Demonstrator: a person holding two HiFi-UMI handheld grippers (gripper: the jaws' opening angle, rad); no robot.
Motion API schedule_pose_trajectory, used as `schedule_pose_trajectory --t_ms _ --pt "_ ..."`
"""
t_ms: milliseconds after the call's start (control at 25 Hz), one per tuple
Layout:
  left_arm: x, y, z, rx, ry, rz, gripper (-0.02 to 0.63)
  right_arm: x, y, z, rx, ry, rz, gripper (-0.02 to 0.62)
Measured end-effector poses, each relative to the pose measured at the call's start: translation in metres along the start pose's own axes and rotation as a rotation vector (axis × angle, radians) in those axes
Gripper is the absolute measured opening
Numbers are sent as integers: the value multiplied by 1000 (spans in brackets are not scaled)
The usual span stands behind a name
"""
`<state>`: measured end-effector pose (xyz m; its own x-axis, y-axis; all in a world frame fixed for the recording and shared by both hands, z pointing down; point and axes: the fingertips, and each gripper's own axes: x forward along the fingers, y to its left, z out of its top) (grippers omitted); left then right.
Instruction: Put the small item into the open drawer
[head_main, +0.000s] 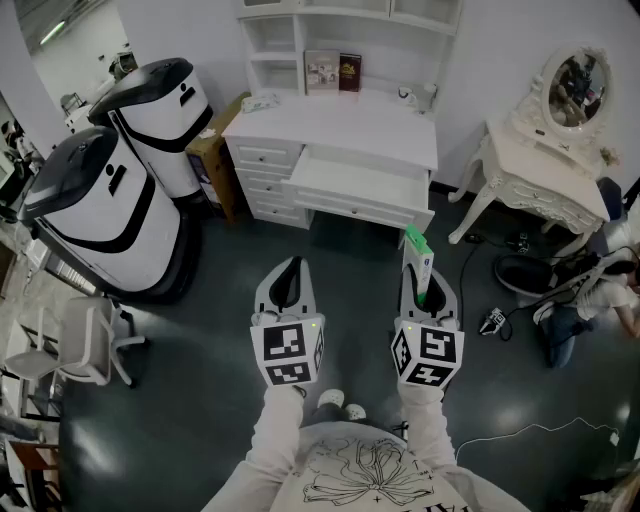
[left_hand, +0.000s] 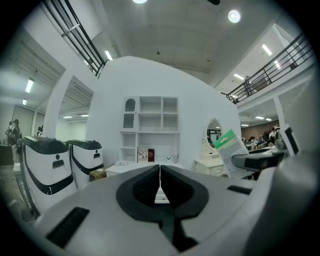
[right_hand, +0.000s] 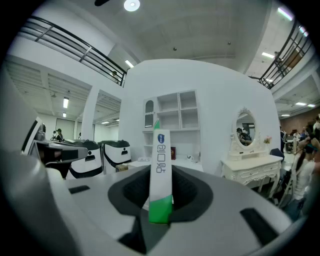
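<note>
The white desk (head_main: 340, 130) is far ahead with its open drawer (head_main: 360, 187) waiting, and I'm well short of it. Left gripper (head_main: 290, 272) has its jaws together, nothing in them. Right gripper (head_main: 421, 287) is clamped on the green-and-white box (right_hand: 161, 170). Carry and drop not yet done.

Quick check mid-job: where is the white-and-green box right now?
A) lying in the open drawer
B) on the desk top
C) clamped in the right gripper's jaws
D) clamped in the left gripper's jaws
C: the right gripper view shows the white-and-green box upright between the jaws of the right gripper. The open drawer lies ahead, and the left gripper has its jaws together on nothing.
</note>
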<state>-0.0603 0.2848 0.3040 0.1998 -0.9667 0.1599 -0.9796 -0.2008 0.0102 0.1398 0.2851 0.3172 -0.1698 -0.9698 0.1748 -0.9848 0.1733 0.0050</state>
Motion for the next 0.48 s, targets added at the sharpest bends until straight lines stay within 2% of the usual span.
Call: schedule_pose_trajectory --t_ms 480 --pt "4 7 1 -8 -5 -4 8 6 6 0 4 -3 1 89"
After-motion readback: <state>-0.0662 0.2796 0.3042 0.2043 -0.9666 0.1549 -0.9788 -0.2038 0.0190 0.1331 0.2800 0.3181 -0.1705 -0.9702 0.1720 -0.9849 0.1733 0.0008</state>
